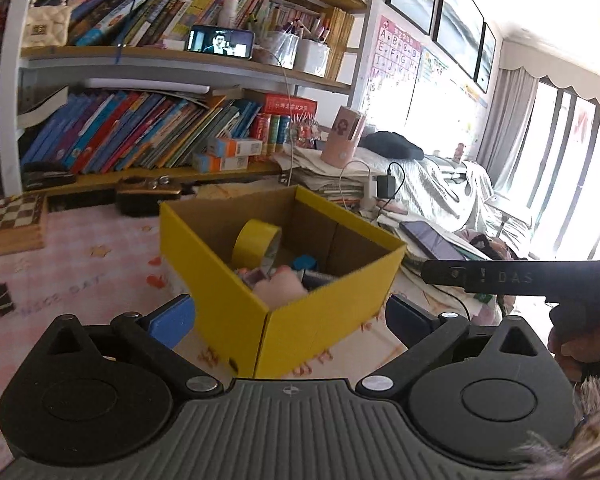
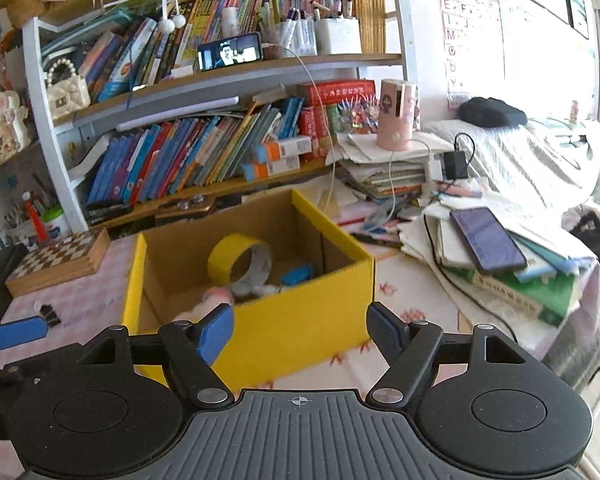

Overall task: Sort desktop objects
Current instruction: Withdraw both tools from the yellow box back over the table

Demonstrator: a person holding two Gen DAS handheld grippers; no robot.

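While the left wrist view looks down over the left gripper (image 1: pixel 288 316), its blue-padded fingers (image 1: pixel 172 322) spread wide with nothing between them, the yellow box (image 1: pixel 292 276) stands open just ahead on the pink tablecloth (image 1: pixel 80 276), holding a roll of yellow tape (image 1: pixel 256 240), a small blue item (image 1: pixel 304 262) and a blurred pink thing (image 1: pixel 280 286) near its front corner. From the right wrist view the right gripper (image 2: pixel 300 332) also has its jaws apart and empty, the same box sits just beyond them with the tape leaning inside, a chessboard (image 2: pixel 56 262) lies to the left and a phone (image 2: pixel 486 240) rests on a stack of books (image 2: pixel 520 288) to the right.
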